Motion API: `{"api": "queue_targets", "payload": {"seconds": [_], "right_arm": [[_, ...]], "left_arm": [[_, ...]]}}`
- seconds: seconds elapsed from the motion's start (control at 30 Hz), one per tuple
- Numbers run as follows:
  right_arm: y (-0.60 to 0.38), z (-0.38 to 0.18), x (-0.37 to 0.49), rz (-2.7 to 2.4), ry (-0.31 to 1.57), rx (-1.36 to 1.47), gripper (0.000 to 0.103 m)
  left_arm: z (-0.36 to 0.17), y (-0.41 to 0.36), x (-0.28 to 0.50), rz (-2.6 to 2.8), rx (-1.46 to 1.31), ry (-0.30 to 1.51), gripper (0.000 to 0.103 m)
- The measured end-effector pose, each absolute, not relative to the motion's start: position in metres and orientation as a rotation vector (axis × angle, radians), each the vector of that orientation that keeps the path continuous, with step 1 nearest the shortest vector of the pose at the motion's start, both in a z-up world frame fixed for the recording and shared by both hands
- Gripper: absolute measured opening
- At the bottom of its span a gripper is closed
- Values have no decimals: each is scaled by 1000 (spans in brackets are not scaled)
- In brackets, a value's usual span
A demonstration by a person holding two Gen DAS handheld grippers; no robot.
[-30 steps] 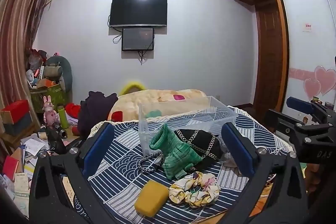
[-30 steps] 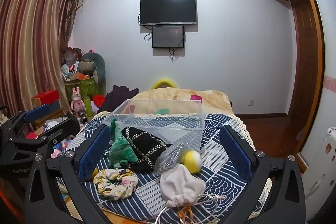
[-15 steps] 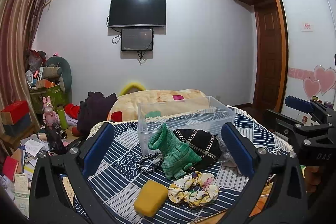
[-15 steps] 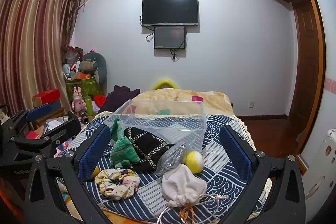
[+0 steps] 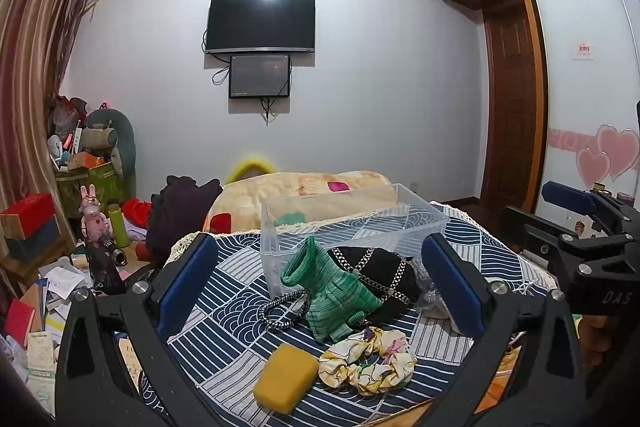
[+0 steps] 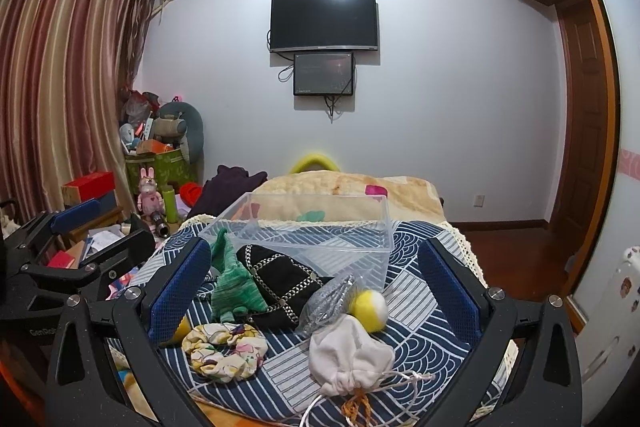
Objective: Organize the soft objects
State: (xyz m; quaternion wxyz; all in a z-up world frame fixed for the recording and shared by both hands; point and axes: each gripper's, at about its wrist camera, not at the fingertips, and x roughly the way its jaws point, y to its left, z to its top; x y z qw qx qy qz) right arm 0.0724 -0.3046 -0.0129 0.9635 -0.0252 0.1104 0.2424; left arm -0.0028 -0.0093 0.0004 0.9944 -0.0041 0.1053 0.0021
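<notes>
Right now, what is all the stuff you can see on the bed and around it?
Clear plastic box: one, see-through, empty, far end of the patterned cloth.
Knitted toy: one, green, in front of the box.
Quilted bag: one, black with chain trim, beside the toy.
Sponge: one, yellow, near edge.
Scrunchie: one, cream floral, near edge.
Drawstring pouch: one, white, near edge.
Ball: one, yellow and white, behind the pouch.
Plastic bag: one, silvery clear, next to the ball.
Cord: one, black and white, left of the toy.
TV: one, black, on the wall.
Left gripper: one, black with blue pads, jaws open, holding nothing.
Right gripper: one, same colours, jaws open, holding nothing.
</notes>
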Motion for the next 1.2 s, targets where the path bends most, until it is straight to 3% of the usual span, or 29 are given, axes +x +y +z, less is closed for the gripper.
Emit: {"api": "queue_targets", "payload": {"seconds": [1.2], "right_arm": [[-306, -11, 70, 493, 216, -36, 103]], "left_arm": [[2, -7, -4, -8, -23, 208, 103]]}}
